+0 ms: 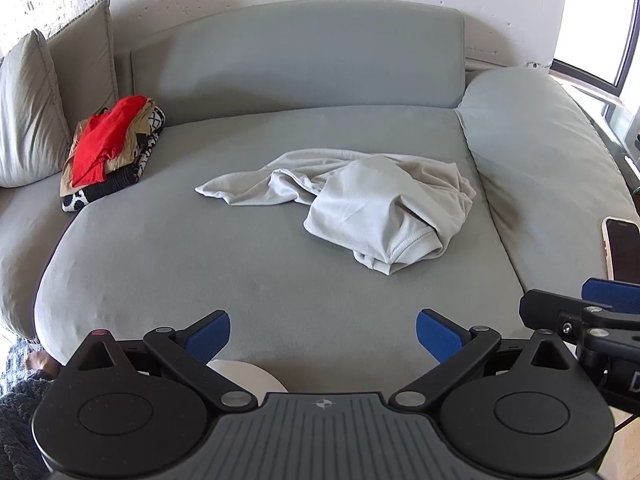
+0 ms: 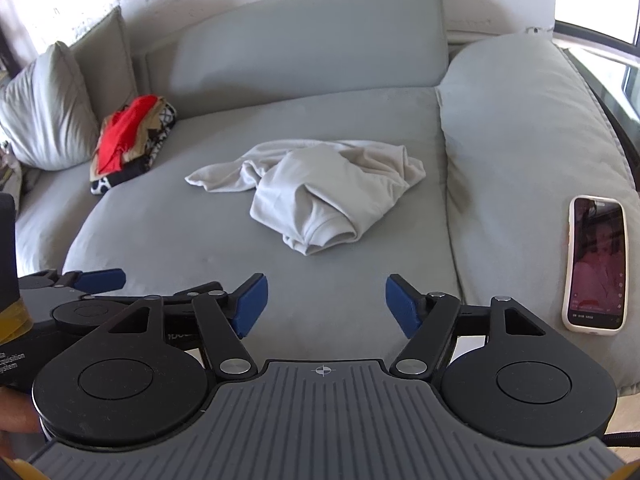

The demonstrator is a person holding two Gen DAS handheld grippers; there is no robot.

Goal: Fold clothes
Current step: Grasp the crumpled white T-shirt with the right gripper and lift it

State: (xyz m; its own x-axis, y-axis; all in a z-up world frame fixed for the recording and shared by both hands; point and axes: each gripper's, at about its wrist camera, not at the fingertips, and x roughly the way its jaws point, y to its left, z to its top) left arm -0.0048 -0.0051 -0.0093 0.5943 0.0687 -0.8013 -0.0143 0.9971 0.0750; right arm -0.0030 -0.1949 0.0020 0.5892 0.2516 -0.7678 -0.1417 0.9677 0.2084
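A crumpled light grey T-shirt [image 1: 360, 204] [image 2: 320, 192] lies bunched on the grey sofa seat [image 1: 200, 248] [image 2: 168, 236], a sleeve hem turned toward me. My left gripper [image 1: 323, 336] hangs open over the seat's near edge, well short of the shirt, nothing between its blue pads. Just as empty, my right gripper [image 2: 326, 306] stands open, also short of the shirt. Each gripper shows at the edge of the other's view: the right gripper's blue pad [image 1: 610, 296] at right, the left gripper's blue pad [image 2: 100, 279] at left.
A stack of folded clothes with a red garment on top [image 1: 108, 148] [image 2: 128, 140] sits at the seat's far left, beside two grey cushions [image 1: 28, 112] [image 2: 48, 112]. A phone [image 2: 596, 264] [image 1: 622, 248] with a lit screen lies on the padded right armrest [image 2: 520, 152].
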